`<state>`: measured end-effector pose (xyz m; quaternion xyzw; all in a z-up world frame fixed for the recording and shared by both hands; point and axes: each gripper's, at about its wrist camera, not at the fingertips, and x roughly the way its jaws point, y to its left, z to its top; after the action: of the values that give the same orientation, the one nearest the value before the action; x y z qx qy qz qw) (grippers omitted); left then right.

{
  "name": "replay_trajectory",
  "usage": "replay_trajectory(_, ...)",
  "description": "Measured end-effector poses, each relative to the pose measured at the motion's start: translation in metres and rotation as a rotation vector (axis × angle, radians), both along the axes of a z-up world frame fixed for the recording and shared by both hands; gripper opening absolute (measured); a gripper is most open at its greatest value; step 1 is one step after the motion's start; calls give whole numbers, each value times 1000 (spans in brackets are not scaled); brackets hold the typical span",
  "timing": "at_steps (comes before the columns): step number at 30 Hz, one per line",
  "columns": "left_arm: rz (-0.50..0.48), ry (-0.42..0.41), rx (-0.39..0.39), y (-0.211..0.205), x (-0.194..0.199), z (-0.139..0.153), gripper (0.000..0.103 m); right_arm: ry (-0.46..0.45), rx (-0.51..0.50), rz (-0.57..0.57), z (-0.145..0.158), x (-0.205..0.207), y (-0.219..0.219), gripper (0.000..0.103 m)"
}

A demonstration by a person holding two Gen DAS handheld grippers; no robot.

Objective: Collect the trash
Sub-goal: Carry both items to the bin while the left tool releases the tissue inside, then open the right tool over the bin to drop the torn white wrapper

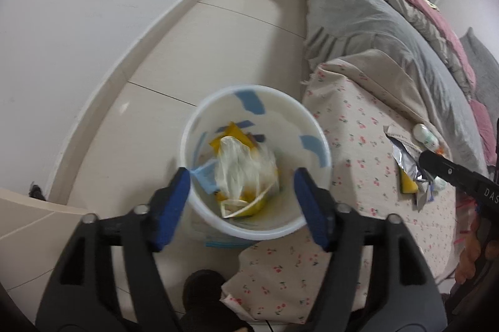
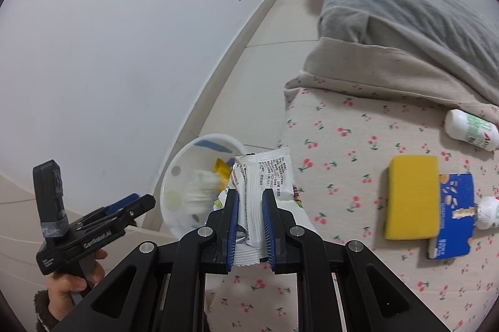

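A white bin (image 1: pixel 315 141) with blue patches stands on the floor beside the bed and holds yellow wrappers and a clear plastic bag (image 1: pixel 243 166). My left gripper (image 1: pixel 241 185) hovers over the bin's near rim, open and empty. In the right wrist view the bin (image 2: pixel 174 185) is at lower left of the bed edge. My right gripper (image 2: pixel 250 198) is shut on a white snack wrapper (image 2: pixel 265 173), held above the bed edge beside the bin. On the bed lie a yellow sponge (image 2: pixel 411 194), a blue packet (image 2: pixel 455 216) and two small white bottles (image 2: pixel 471 129).
The bed has a cherry-print sheet (image 2: pixel 343 145) and a grey duvet (image 2: pixel 405 7) with pink bedding behind. A white wall (image 2: pixel 124 36) and baseboard run along the tiled floor (image 1: pixel 237 29) to the left. The left gripper body (image 2: pixel 78 223) shows at lower left.
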<state>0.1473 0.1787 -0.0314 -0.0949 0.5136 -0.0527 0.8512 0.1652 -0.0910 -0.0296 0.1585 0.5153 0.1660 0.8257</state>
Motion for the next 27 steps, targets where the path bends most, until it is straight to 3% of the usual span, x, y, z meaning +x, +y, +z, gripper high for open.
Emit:
replay_trajectory(8, 52, 4, 88, 13, -1, -2, 83, 13, 3, 30, -14, 12, 24, 16)
replay_trajectory(22, 40, -7, 139, 18, -4, -2, 86, 20, 5, 63, -36, 30, 60, 17)
replay_trajectory(25, 37, -4, 140, 19, -4, -3, 86, 11, 13, 54, -38, 33, 63, 21)
replay_trajectory(26, 37, -4, 140, 19, -4, -3, 86, 11, 18, 48, -40, 35, 64, 26)
replay_trajectory(27, 37, -4, 140, 19, -5, -3, 86, 17, 22, 42, -40, 36, 64, 38)
